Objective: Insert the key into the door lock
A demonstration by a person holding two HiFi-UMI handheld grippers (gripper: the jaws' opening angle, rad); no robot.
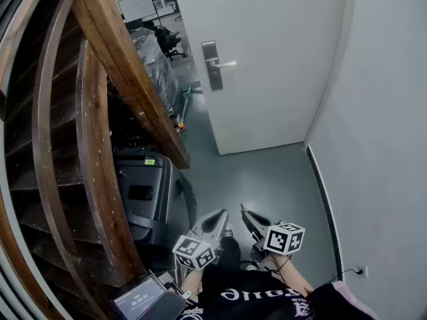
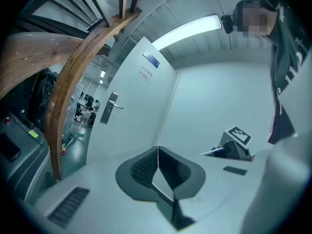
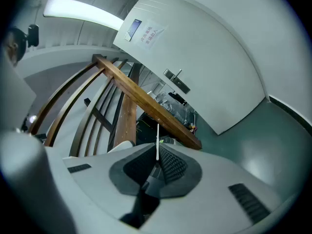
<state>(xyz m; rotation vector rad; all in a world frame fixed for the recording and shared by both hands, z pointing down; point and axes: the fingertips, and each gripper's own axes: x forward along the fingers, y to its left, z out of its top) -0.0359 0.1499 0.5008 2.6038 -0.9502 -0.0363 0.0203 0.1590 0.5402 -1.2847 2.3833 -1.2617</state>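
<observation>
The white door (image 1: 267, 59) stands ahead, with a metal lock plate (image 1: 212, 65) and lever handle (image 1: 225, 63) near its left edge. Both grippers are held low, close to my body and far from the door. My right gripper (image 1: 244, 212) is shut on a thin silver key (image 3: 157, 140), whose blade sticks out past the jaws (image 3: 157, 152). The lock plate (image 3: 176, 82) shows far off in the right gripper view. My left gripper (image 1: 219, 215) is shut with nothing between its pads (image 2: 158, 150). The left gripper view shows the lock plate (image 2: 111, 107) and the right gripper (image 2: 235, 146).
A curved wooden stair railing (image 1: 127, 72) runs along the left. Below it stands a dark machine (image 1: 147, 195), and a device with a lit screen (image 1: 139, 299) is near my left side. A white wall (image 1: 387, 125) closes the right, with a socket (image 1: 363, 271) low down.
</observation>
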